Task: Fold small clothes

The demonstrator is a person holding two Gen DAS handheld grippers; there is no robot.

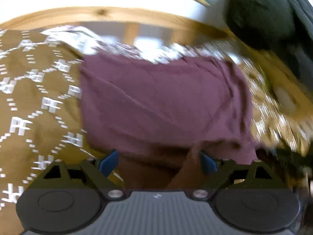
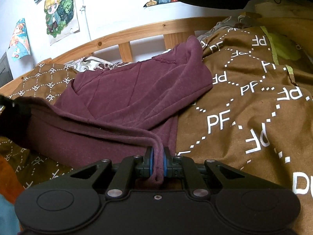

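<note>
My right gripper (image 2: 157, 161) is closed on the hem of the maroon garment (image 2: 137, 98); the cloth edge is pinched between its blue pads (image 2: 149, 162) at the lower centre of the right wrist view and hangs a little below them. From there the hem runs to the left edge of the frame, where a dark shape holds it up, but I cannot tell what this shape is.

My left gripper (image 1: 158, 162) has its jaws wide apart at the bottom of the left wrist view. The near edge of the garment (image 1: 162, 101) lies between them, and a fold touches the right pad (image 1: 208, 164). This view is blurred.

The garment lies on a brown bedcover (image 2: 244, 117) printed with white "PF" letters, in the centre of both frames. Behind it, in the upper part, is a wooden bed rail (image 2: 137, 33), and on the wall at upper left hangs a cartoon poster (image 2: 58, 13).
</note>
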